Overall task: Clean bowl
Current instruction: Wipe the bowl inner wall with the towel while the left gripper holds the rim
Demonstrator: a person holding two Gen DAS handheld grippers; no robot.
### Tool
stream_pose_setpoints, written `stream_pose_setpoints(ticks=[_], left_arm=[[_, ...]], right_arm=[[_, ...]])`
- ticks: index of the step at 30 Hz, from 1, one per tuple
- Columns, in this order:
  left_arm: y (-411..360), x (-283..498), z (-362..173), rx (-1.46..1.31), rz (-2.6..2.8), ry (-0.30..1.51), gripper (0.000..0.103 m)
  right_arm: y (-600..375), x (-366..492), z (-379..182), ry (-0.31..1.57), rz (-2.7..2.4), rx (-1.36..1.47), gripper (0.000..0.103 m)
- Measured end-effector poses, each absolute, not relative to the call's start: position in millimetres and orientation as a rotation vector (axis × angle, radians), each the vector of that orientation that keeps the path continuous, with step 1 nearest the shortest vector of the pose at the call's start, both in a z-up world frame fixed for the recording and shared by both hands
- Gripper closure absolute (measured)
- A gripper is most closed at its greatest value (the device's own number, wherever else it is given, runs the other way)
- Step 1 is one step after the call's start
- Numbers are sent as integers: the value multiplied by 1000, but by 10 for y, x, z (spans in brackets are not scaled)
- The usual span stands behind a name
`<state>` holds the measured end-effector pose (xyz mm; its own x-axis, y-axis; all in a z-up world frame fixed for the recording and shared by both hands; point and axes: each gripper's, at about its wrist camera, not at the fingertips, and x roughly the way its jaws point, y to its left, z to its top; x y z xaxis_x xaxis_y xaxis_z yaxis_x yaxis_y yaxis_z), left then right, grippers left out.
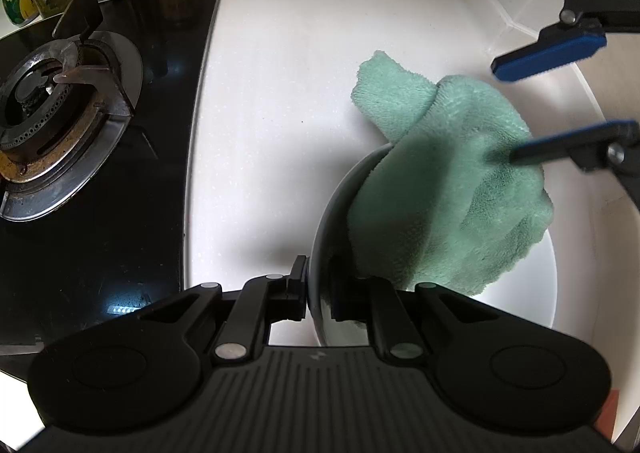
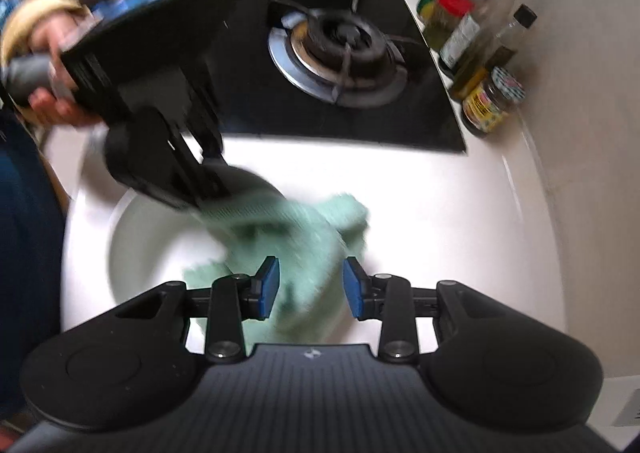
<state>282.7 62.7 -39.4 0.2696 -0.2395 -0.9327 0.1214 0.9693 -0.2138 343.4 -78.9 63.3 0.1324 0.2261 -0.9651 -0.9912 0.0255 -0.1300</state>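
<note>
Tilting bowl [image 1: 320, 237] clamped at rim by left gripper [image 1: 316, 295]; cloth [image 1: 448, 189] draped over.

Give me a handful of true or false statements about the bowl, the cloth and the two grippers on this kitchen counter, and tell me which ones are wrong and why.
1. The left gripper is clamped on the rim of the bowl. True.
2. The green cloth lies folded flat beside the bowl, clear of it. False: it drapes over the bowl's rim, partly inside and partly on the white counter.
3. The right gripper has its blue pads apart. True: they stand open above the cloth.
4. A pot sits on the gas burner. False: the burner is bare.
5. Jars and bottles stand by the wall beside the stove. True.
</note>
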Motion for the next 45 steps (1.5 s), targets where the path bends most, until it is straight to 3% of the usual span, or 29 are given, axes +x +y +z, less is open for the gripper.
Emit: stream_pose_setpoints(ticks=[8,19,37,45], left_arm=[[597,2829,-386,-94,-241,1278,92],[572,2841,-364,-96,-237,1284,92],[490,2949,-240,-63,-244,1280,91],[513,2908,-202,-55,-237,1272,91]], right_arm=[[-639,3393,253,927,1176,-1167,73],[-834,3329,745,891,1167,-1121,73],[-557,3527,56,993,1270,-1145,74],[-545,3554,-21,1016,1230,-1114,82]])
